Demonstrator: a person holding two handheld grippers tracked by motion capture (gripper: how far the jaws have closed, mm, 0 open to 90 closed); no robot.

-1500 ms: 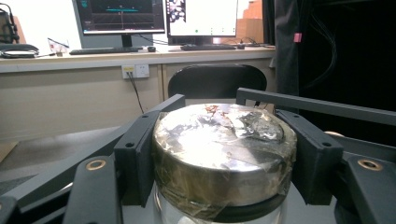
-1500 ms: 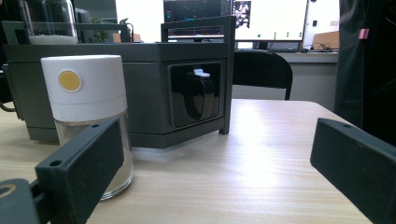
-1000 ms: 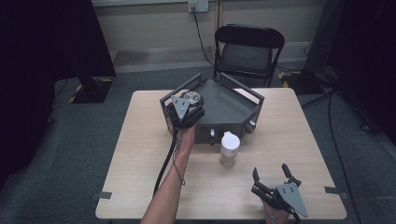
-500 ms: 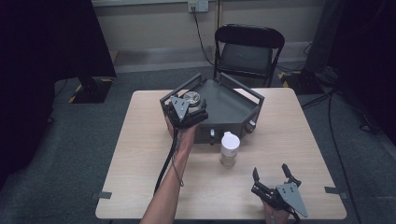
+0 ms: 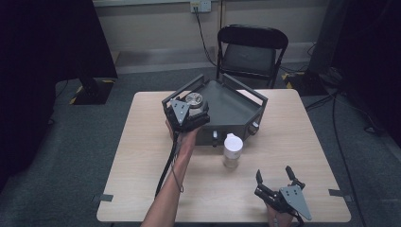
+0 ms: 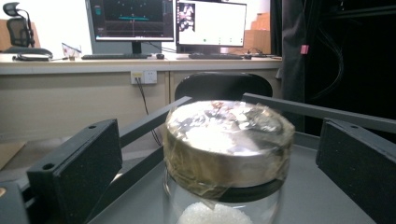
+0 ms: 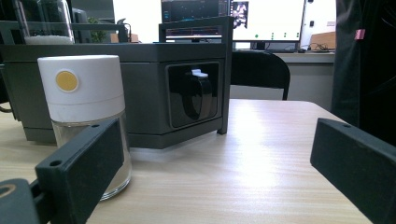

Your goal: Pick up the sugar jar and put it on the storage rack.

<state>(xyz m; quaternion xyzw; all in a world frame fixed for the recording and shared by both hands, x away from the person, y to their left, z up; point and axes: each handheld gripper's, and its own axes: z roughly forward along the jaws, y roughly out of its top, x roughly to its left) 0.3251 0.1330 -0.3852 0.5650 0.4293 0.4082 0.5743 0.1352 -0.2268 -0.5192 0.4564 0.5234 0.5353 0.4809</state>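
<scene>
At six o'clock on the table (image 5: pixel 142 189), the right gripper (image 5: pixel 275 178) rests, jaws released and empty. At eleven o'clock, the left gripper (image 5: pixel 191 105), jaws just opened, brackets the foil-lidded jar (image 6: pixel 228 140) untouched on the grey tray (image 5: pixel 236 106).

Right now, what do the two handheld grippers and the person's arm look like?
Both grippers are black, each topped by a grey three-cornered plate. The left gripper trails a black cable along a bare, sleeveless forearm. The right gripper has two slim prongs. In the gripper views the fingers are blocky black pads with small round holes.
</scene>
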